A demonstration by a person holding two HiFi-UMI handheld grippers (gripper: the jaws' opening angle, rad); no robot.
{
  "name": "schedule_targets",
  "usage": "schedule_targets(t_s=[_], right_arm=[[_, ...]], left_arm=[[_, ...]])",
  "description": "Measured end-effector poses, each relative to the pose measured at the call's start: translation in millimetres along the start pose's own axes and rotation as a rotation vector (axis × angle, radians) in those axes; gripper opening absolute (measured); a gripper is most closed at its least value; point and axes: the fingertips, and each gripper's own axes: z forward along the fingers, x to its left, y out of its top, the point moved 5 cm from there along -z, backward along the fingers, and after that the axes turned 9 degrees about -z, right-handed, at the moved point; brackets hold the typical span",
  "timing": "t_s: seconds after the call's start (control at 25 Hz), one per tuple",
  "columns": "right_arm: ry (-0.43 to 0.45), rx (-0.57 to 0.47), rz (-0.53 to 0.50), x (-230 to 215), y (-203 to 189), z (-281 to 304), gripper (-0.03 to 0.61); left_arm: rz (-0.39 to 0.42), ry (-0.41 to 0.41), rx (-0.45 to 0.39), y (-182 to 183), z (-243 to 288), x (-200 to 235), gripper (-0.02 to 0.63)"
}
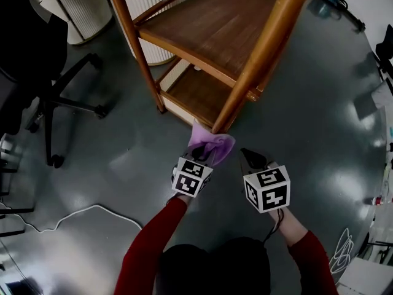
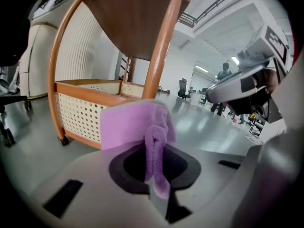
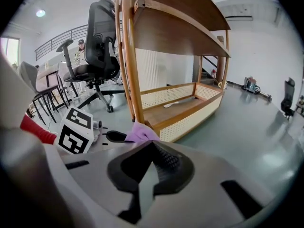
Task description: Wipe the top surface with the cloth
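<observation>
A purple cloth (image 1: 210,145) hangs bunched in my left gripper (image 1: 201,154), just in front of the wooden shelf cart's near leg (image 1: 245,85). In the left gripper view the cloth (image 2: 137,125) is pinched between the shut jaws of the left gripper (image 2: 156,167), a fold drooping through them. The cart's top surface (image 1: 227,17) lies above and beyond both grippers. To the right of the cloth, my right gripper (image 1: 253,160) is low over the floor; in its own view the right gripper (image 3: 149,167) has its jaws together with nothing in them.
The cart has a lower shelf with a cane rim (image 1: 196,94). A black office chair (image 1: 43,72) stands at left, a white ribbed cabinet (image 1: 80,5) behind it. A white cable (image 1: 80,217) trails over the grey floor. Desks and gear (image 1: 381,109) line the right edge.
</observation>
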Motion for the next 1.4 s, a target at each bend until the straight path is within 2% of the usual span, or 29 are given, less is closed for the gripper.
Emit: schedule_targets(t_s=[0.08, 0.16, 0.32, 0.4, 0.52, 0.68, 0.88, 1.16, 1.4], right_arm=[[0.006, -0.007, -0.006, 2, 3, 0, 0.003], [0.006, -0.026, -0.016, 2, 8, -4, 0.003], [-0.029, -0.097, -0.01, -7, 37, -33, 0.003], [-0.036, -0.124, 0.014, -10, 59, -57, 0.003], [-0.029, -0.145, 0.033, -9, 101, -103, 0.003], [-0.026, -0.152, 0.044, -7, 148, -172, 0.003], [-0.016, -0.165, 0.12, -2, 211, -267, 0.003], [0.043, -0.302, 0.188, 18, 315, -398, 0.003], [0.067, -0.438, 0.216, 25, 358, -478, 0.003]], left_arm=[[0.003, -0.017, -0.015, 5, -11, -4, 0.044], [0.003, -0.038, -0.079, 22, -39, -12, 0.044], [0.013, -0.009, -0.262, 80, -118, -21, 0.044], [0.037, 0.019, -0.303, 112, -148, -30, 0.044], [0.057, 0.064, -0.316, 159, -185, -50, 0.044], [0.011, 0.12, -0.327, 213, -235, -87, 0.044], [-0.025, 0.162, -0.352, 292, -310, -137, 0.044], [-0.058, 0.142, -0.415, 397, -413, -214, 0.044], [-0.007, 0.122, -0.498, 455, -478, -278, 0.044]])
